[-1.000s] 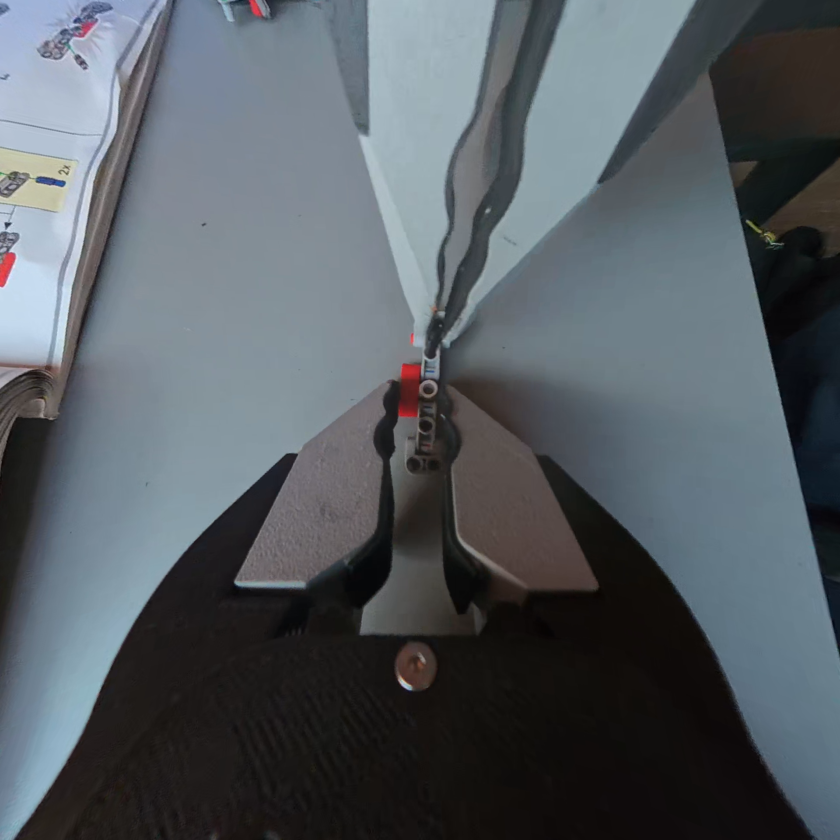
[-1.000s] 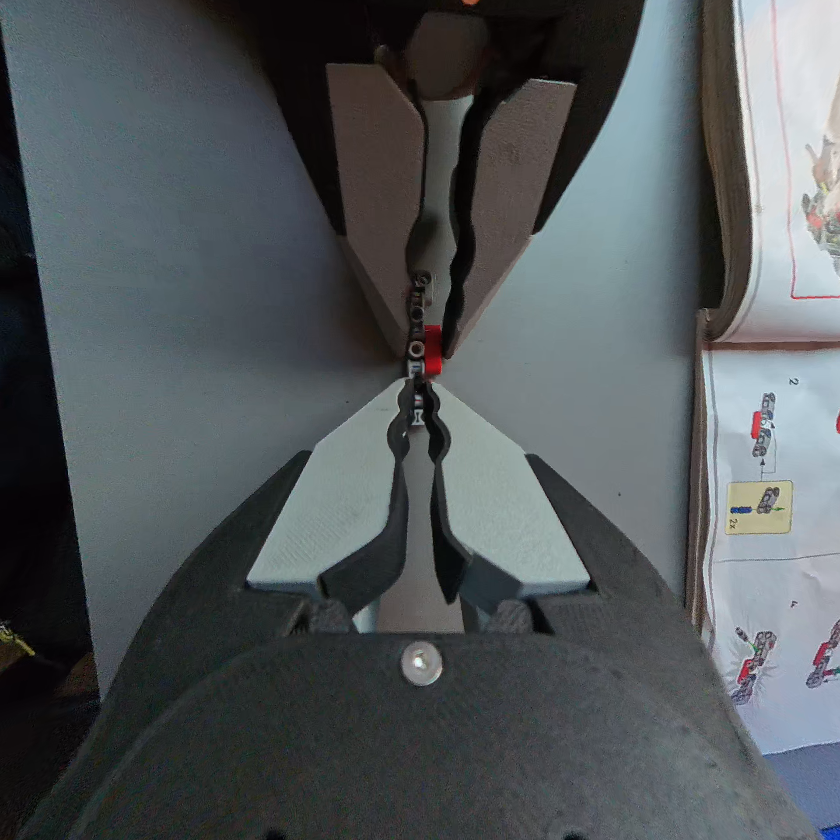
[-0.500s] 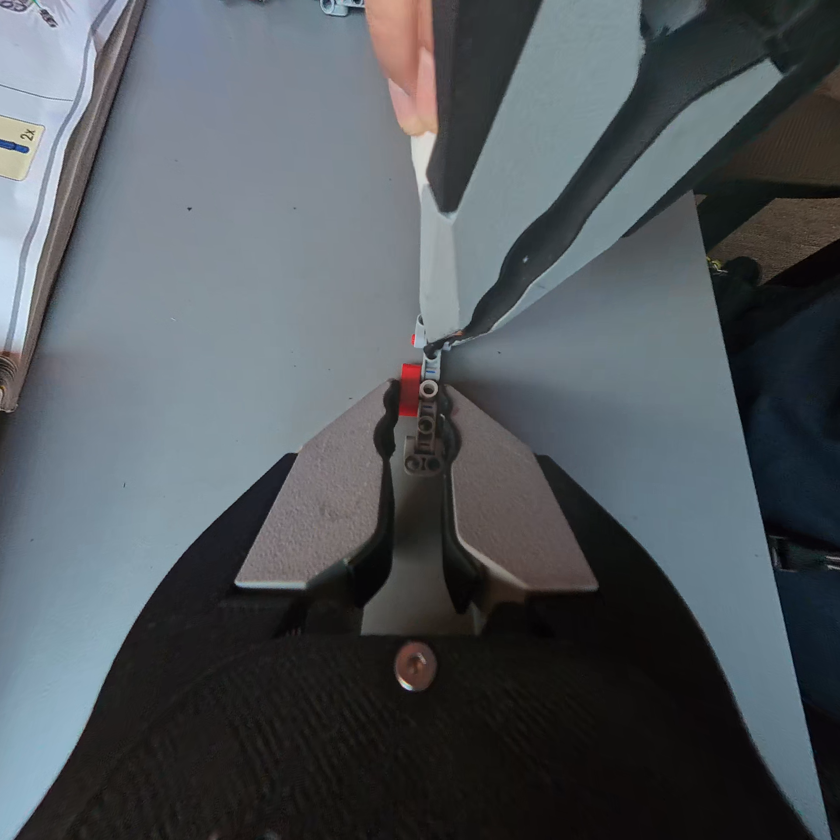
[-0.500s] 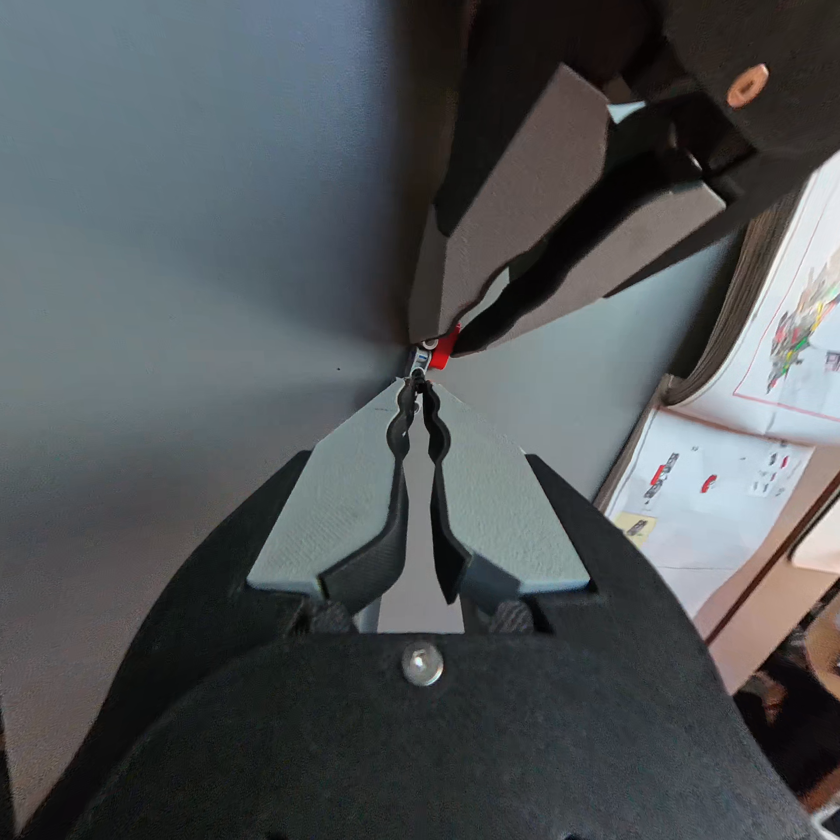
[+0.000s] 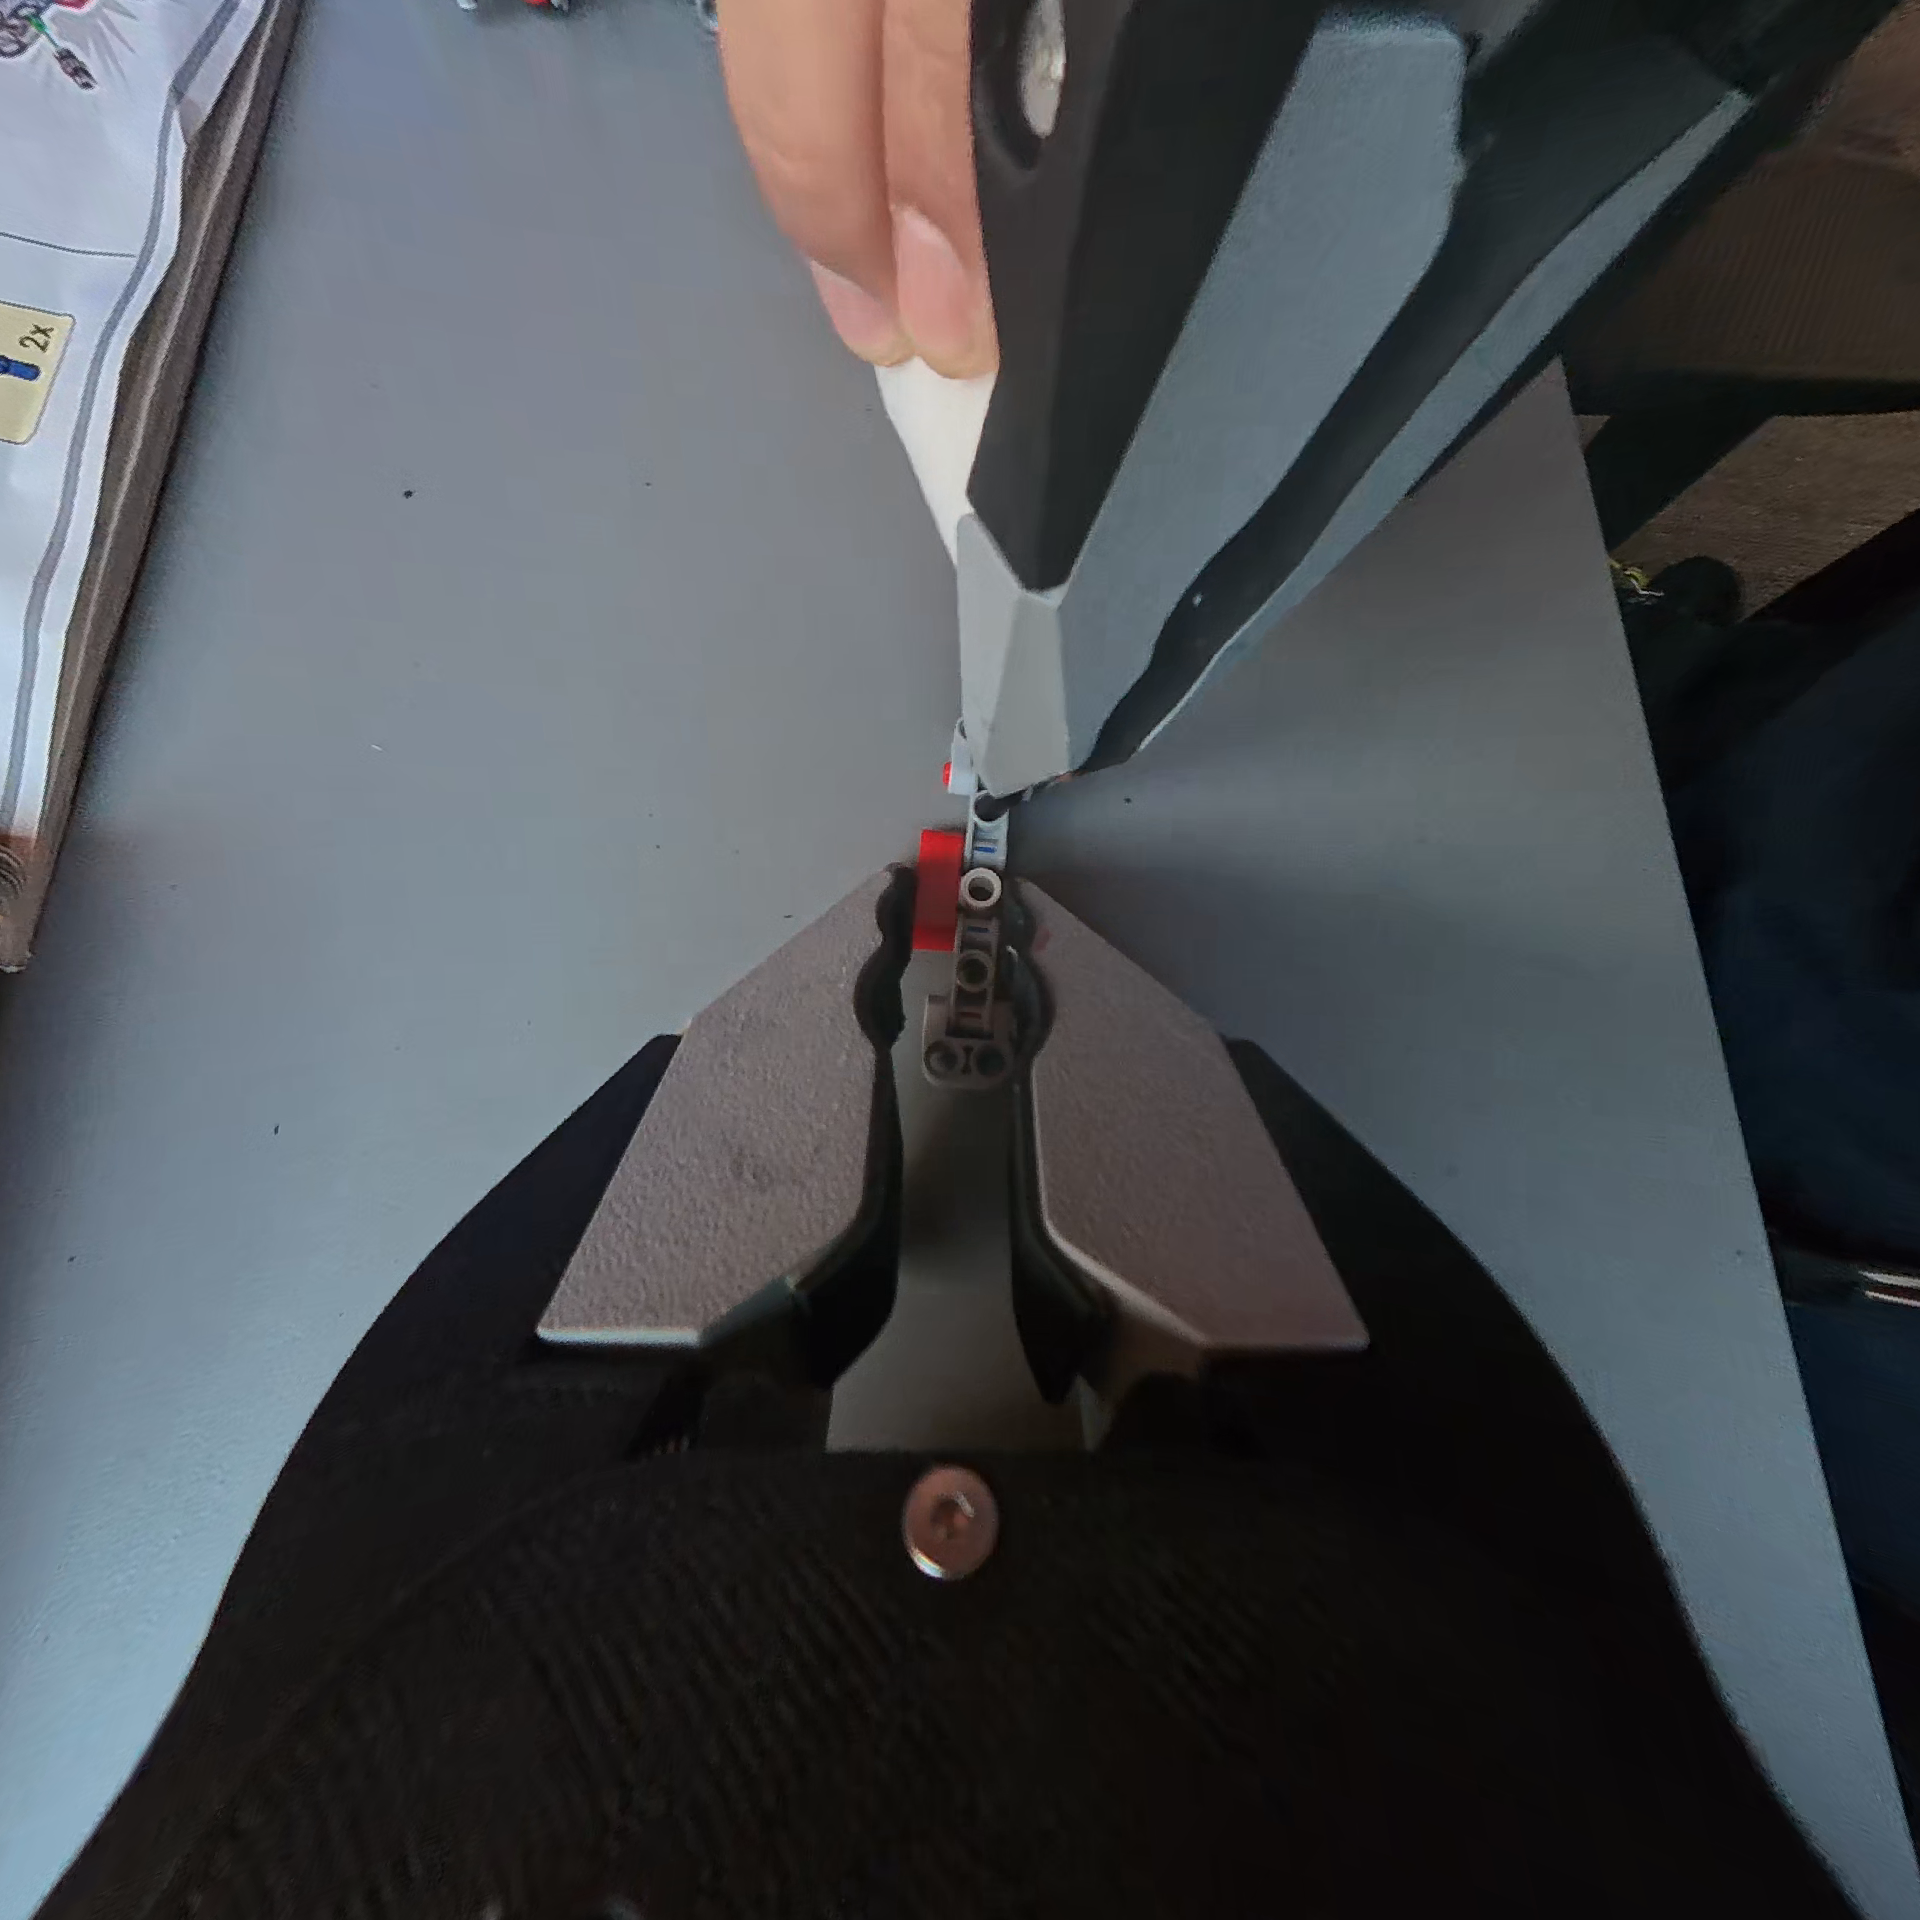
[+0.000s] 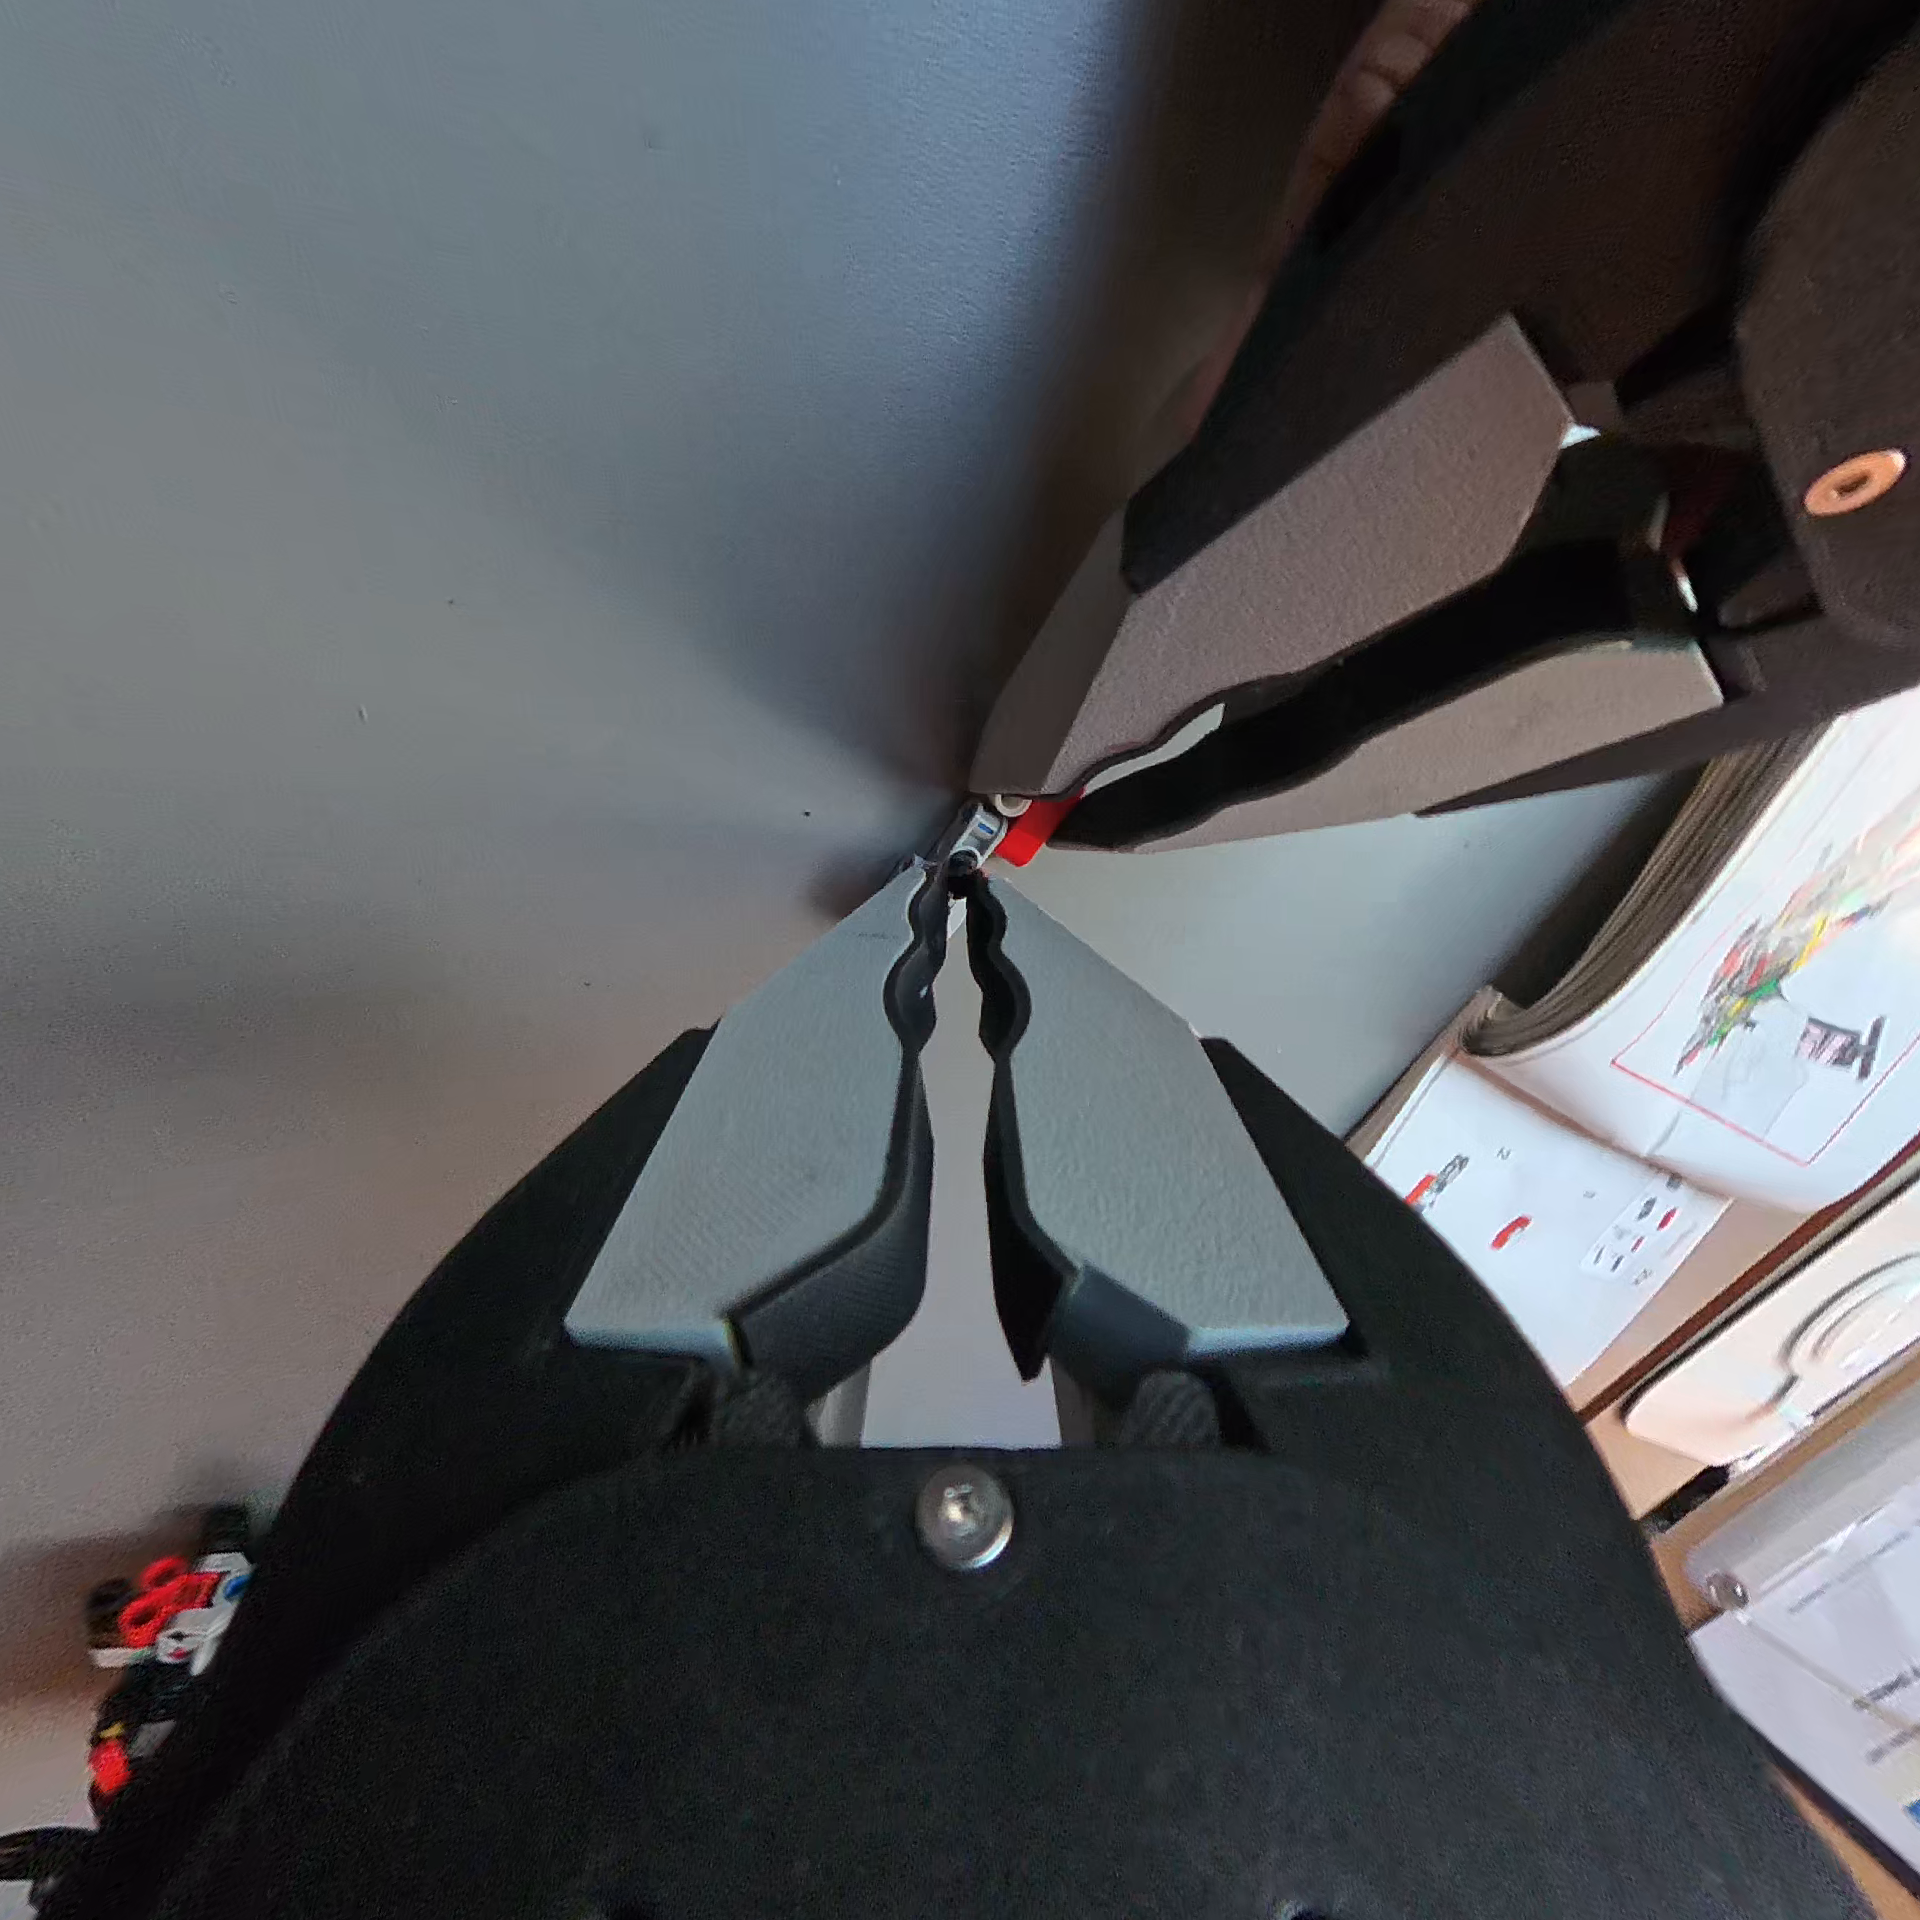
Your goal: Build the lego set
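We are squeezing the grey and red toy piece (image 5: 971, 977) in our left claw (image 5: 961, 935) above the grey surface (image 5: 468, 727). Our right claw (image 6: 951, 883) is pinching its far tip tight, so we should be holding both steady.

Matt grey tabletop (image 5: 520, 727), grainy fingers (image 5: 727, 1143)

Instruction booklet (image 5: 94, 312), far left: a yellow box (image 5: 31, 374) bears one short black printed mark. Same booklet on the right in the right wrist view: tiny marks, illegible. White sheet (image 6: 1860, 1704), near right: blurred print, unreadable.
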The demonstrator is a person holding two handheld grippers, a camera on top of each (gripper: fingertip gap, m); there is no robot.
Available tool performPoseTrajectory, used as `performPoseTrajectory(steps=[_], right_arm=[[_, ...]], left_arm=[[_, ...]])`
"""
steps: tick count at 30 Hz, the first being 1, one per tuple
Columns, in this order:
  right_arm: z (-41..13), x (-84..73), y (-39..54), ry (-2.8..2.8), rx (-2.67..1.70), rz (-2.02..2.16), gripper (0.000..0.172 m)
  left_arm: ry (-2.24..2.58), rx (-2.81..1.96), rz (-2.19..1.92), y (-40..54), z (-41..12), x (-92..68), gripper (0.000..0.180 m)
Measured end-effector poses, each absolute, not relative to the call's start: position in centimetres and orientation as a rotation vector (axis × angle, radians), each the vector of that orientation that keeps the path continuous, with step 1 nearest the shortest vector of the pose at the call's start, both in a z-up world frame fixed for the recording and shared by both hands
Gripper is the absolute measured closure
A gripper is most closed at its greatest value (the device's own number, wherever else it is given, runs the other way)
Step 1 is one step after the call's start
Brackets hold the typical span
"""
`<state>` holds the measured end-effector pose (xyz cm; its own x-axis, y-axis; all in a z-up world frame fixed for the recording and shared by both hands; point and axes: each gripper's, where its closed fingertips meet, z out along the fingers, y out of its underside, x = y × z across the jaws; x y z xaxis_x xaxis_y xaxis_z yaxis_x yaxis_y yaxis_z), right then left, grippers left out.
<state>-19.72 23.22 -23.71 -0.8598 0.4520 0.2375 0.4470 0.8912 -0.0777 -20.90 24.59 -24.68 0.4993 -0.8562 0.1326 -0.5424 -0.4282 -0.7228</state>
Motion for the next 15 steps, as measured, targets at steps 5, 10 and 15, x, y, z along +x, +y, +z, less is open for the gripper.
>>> performPoseTrajectory(steps=[5, 10, 15], right_arm=[[-23.75, -19.70, 23.13, -2.831, -0.728, 0.150, 0.170], [-23.77, -19.72, 23.17, -2.882, -0.599, 0.092, 0.170], [-23.73, -19.99, 23.37, -2.899, -0.632, 0.171, 0.170]], left_arm=[[1.145, -2.128, -0.659, 24.59, -24.71, -20.89, 0.166], [1.136, -2.135, -0.669, 24.66, -24.71, -20.93, 0.167], [1.126, -2.139, -0.663, 24.83, -24.72, -21.04, 0.166]])
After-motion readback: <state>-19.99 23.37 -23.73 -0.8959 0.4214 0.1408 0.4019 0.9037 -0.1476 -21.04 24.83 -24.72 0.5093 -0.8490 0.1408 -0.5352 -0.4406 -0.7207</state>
